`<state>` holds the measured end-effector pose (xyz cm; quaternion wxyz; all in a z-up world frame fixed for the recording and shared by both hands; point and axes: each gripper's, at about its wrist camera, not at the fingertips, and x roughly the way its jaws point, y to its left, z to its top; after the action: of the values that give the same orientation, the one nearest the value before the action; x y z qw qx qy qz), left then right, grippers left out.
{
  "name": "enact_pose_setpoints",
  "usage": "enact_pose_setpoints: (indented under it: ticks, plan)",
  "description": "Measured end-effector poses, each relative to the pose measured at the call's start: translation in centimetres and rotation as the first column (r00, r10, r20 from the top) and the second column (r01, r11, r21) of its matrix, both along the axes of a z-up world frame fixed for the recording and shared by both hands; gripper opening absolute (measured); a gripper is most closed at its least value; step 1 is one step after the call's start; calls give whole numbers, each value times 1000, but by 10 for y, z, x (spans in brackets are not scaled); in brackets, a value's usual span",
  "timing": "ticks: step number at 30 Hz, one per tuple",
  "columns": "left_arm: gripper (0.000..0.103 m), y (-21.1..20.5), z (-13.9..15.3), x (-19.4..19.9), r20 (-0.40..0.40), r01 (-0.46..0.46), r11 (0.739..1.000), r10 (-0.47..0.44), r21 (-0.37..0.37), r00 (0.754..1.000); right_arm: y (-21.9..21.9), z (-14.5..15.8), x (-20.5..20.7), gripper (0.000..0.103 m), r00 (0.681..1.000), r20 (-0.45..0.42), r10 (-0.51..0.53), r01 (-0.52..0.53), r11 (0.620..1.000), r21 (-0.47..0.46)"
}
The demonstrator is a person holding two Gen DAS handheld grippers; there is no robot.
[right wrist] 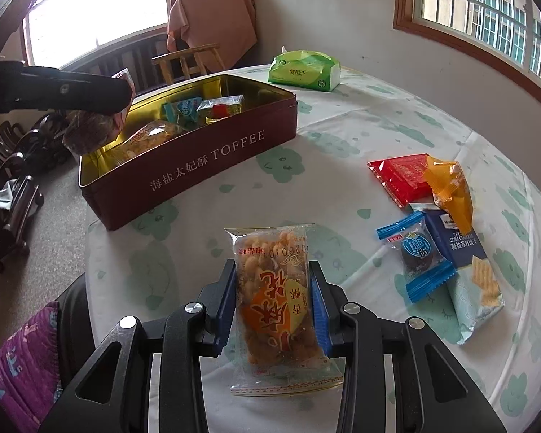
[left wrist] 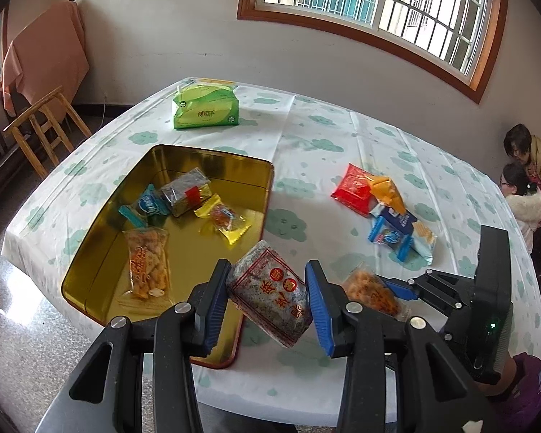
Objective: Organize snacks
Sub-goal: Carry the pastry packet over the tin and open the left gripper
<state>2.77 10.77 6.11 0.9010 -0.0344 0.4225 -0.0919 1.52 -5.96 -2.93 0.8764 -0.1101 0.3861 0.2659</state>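
My left gripper is shut on a clear pack of dark sesame snack with a red label, held above the near right edge of the gold-lined toffee tin. Several wrapped snacks lie in the tin, among them an orange twist pack. My right gripper is shut on a clear pack of orange fried twists, held over the table in front of the tin's dark red wall. In the right wrist view the left gripper hangs with its pack over the tin's left end.
A red pack, an orange wrapper, a blue-ended sweet and a soda cracker pack lie on the cloud-print tablecloth at right. A green tissue pack stands at the far side. Wooden chair left; two people right.
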Motion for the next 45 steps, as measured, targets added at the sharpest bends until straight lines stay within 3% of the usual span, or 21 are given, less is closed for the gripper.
enact_pose_setpoints:
  ticks: [16,34,45]
  plan:
    - [38,42,-9,34,-13,-24,1000,24,10,1000,13,-3,3,38,1000,-3,-2,2,999,-34]
    - [39,31,-29,111,-19,36,996,-34,81,999,12,-3,5,38,1000,-13,-4,4,999,-33]
    - [39,31,-42,145,-61,22,998,-19,50,998,13,-4,6,38,1000,-17,-6,5,999,-43]
